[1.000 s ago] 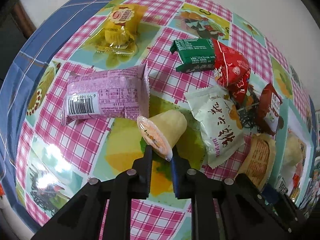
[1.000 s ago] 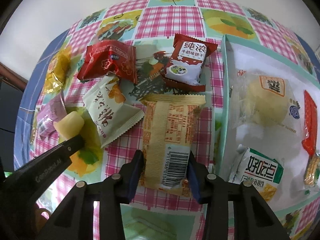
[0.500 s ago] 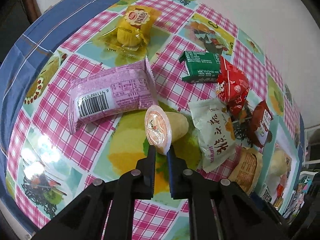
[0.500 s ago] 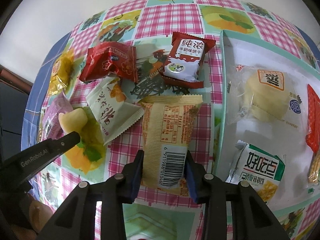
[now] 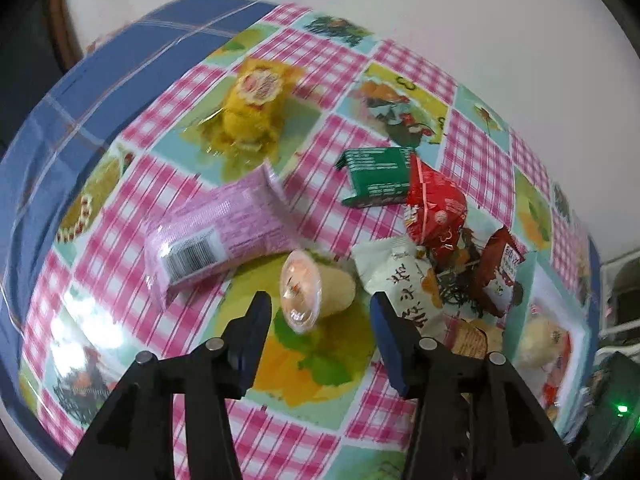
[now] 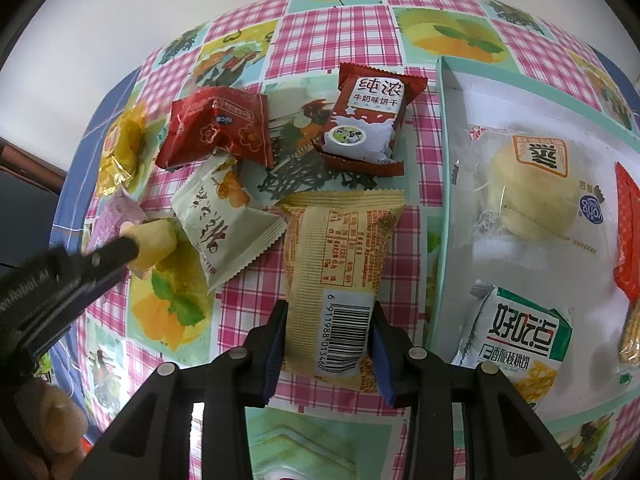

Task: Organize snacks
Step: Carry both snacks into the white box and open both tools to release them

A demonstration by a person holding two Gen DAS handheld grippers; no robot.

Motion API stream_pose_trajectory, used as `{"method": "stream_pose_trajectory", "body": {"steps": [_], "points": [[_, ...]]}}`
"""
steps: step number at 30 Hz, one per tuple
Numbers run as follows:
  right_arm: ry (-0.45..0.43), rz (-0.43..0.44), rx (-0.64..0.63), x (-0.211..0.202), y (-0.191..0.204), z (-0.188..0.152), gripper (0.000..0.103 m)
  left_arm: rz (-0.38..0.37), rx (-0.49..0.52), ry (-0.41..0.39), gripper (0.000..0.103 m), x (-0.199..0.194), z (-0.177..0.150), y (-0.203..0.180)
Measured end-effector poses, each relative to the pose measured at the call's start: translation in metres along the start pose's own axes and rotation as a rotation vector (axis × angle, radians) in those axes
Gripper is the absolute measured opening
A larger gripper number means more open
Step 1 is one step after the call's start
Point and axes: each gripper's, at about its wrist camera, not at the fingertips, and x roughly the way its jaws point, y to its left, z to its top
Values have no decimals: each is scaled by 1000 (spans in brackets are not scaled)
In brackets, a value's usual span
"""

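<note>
A yellow jelly cup (image 5: 316, 294) with an orange foil lid lies on its side on the checked tablecloth. My left gripper (image 5: 320, 322) is open, its fingers on either side of the cup and apart from it. The cup also shows in the right wrist view (image 6: 154, 242). My right gripper (image 6: 328, 344) is shut on the barcode end of a tan snack packet (image 6: 340, 256), just left of a white tray (image 6: 444, 216) with a teal rim.
Loose on the cloth: a pink packet (image 5: 216, 236), a yellow wrapped cake (image 5: 252, 108), a green packet (image 5: 374, 176), a red packet (image 5: 434, 208), a white packet (image 5: 404, 284) and a brown biscuit packet (image 6: 366, 120). The tray holds a round bun (image 6: 532, 196) and a walnut-cake packet (image 6: 516, 344).
My left gripper has opened and let go of the jelly cup, which now lies between the spread fingers. The right gripper has kept its hold on the tan packet.
</note>
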Motion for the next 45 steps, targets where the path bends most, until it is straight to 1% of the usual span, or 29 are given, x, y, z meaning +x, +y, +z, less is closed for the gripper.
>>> {"method": "stream_pose_trajectory", "body": {"steps": [3, 5, 7, 9, 13, 17, 19, 23, 27, 31, 35, 40, 45], "points": [[0, -1, 0, 0, 0, 0, 41, 50, 43, 0, 52, 9, -4, -12], [0, -1, 0, 0, 0, 0, 41, 78, 57, 6, 52, 17, -5, -16], [0, -3, -3, 0, 0, 0, 41, 116, 71, 0, 52, 23, -5, -17], [-1, -6, -5, 1, 1, 1, 41, 135, 70, -12, 52, 27, -4, -16], [-2, -7, -5, 1, 1, 1, 41, 141, 80, -33, 52, 35, 2, -20], [-2, -10, -8, 2, 1, 2, 41, 170, 115, -45, 52, 39, 4, -28], [-2, -12, -10, 2, 1, 2, 41, 181, 123, -41, 45, 40, 4, -30], [-3, -20, -15, 3, 4, 2, 40, 198, 134, -30, 42, 43, 6, -32], [-12, -26, -24, -1, 6, 4, 40, 177, 121, -34, 39, 30, 2, -30], [-33, -27, -34, -10, 11, 6, 39, 133, 87, -42, 39, 21, 3, -29], [-54, -19, -45, -18, 15, 7, 39, 116, 70, -54, 39, 13, 3, -29], [-81, -6, -40, -30, 17, 10, 39, 81, 56, -102, 39, -7, 8, -32], [-104, 3, -18, -42, 10, 11, 39, 33, 77, -142, 39, -27, 5, -51]]}}
